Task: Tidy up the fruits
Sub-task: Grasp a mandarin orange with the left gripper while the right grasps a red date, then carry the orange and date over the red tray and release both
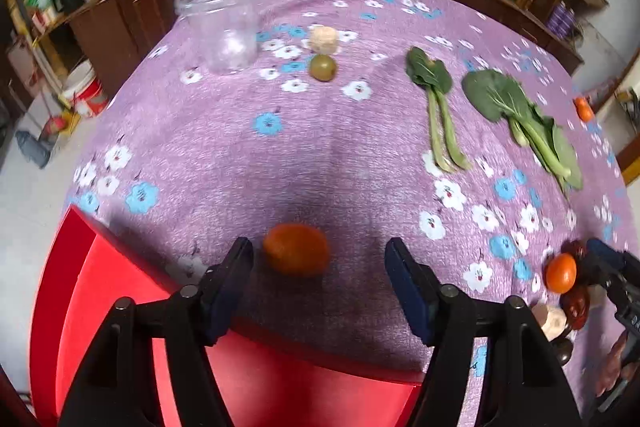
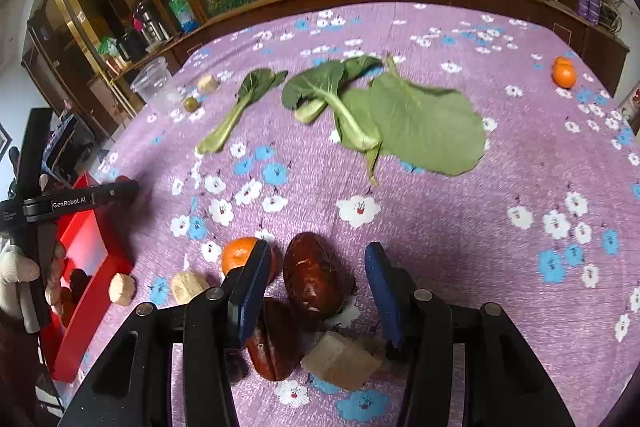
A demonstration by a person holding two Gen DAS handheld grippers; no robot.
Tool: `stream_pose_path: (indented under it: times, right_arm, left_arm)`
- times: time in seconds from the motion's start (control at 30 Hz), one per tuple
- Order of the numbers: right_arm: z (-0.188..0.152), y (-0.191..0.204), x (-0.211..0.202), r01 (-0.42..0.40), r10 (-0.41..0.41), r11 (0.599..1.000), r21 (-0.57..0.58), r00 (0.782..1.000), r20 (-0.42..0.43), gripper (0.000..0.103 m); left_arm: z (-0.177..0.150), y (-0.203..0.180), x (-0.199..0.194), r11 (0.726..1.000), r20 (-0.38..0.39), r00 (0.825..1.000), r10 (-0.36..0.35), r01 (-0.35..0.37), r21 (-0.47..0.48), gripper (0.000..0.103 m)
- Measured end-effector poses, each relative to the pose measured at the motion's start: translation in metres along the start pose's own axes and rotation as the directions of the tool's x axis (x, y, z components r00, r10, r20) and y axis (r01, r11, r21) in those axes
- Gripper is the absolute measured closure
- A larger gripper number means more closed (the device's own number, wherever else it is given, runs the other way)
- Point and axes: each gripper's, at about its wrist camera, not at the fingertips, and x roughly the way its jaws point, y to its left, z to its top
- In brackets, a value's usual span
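My left gripper (image 1: 319, 254) is open above the near edge of a red tray (image 1: 100, 279); a small orange fruit (image 1: 297, 249) lies on the purple cloth between its fingertips, slightly left of centre. My right gripper (image 2: 316, 259) is open around a dark red jujube (image 2: 315, 279); a second jujube (image 2: 276, 339) and a beige cube (image 2: 340, 359) lie under it, and an orange fruit (image 2: 240, 255) sits just left of its left finger. A green fruit (image 1: 322, 67) and a beige piece (image 1: 323, 39) lie farther off. The right gripper also shows in the left wrist view (image 1: 608, 259).
A clear plastic jar (image 1: 224, 19) stands at the far left. Bok choy leaves (image 2: 400, 119) and a stalk (image 2: 236, 111) lie mid-table. Another orange fruit (image 2: 564, 73) sits far right. Beige pieces (image 2: 122, 289) lie by the tray (image 2: 88, 251). A wooden cabinet edges the table's far side.
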Motion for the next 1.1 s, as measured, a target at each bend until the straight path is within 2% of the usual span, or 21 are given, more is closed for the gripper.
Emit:
stream_pose_path:
  times: [0.07,0.1,0.17,0.3,0.37,0.43,0.53,0.73,0.87,1.1]
  right_arm:
    - [-0.001,0.001,0.004,0.002,-0.002,1.000,-0.001,1.000,-0.008,0.050]
    - [-0.001,0.001,0.006,0.006,-0.006,1.000,-0.003,1.000,-0.006,0.050]
    - [-0.002,0.002,0.006,0.013,-0.013,1.000,-0.009,1.000,-0.002,0.050]
    - [-0.003,0.005,0.009,0.035,-0.035,0.999,-0.031,0.999,-0.018,0.061]
    - [-0.005,0.008,0.011,0.053,-0.054,0.997,-0.050,0.998,-0.019,0.070]
    - [-0.007,0.013,0.010,0.071,-0.072,0.995,-0.066,0.997,-0.019,0.070]
    - [-0.009,0.014,0.006,0.057,-0.058,0.996,-0.061,0.998,-0.009,0.070]
    - [-0.006,0.024,-0.027,0.049,-0.046,0.998,-0.043,0.997,0.063,0.070]
    - [-0.006,0.041,-0.050,0.048,-0.042,0.997,-0.063,0.994,0.099,0.070]
    - [-0.015,0.099,-0.077,0.008,0.010,0.989,-0.148,0.992,0.123,0.070]
  left_arm:
    - [-0.001,-0.005,0.001,0.998,0.007,0.999,0.049,-0.049,0.029,0.065]
    - [-0.001,-0.005,0.001,0.997,0.014,0.998,0.067,-0.067,0.040,0.070]
    - [-0.002,-0.006,0.001,0.995,0.026,0.997,0.079,-0.080,0.053,0.071]
    - [-0.005,-0.010,0.001,0.990,0.049,0.993,0.109,-0.112,0.085,0.072]
    - [-0.006,-0.015,0.000,0.986,0.061,0.990,0.125,-0.131,0.099,0.072]
    - [-0.006,-0.016,-0.002,0.989,0.065,0.992,0.104,-0.110,0.094,0.072]
    - [-0.007,-0.016,-0.014,0.993,0.088,0.993,0.080,-0.087,0.079,0.072]
    - [-0.018,-0.009,-0.050,1.000,0.151,0.988,-0.006,0.002,0.029,0.072]
    - [-0.034,-0.002,-0.086,0.997,0.217,0.974,-0.073,0.075,0.001,0.072]
    - [-0.074,0.030,-0.145,0.976,0.319,0.933,-0.168,0.202,-0.077,0.072]
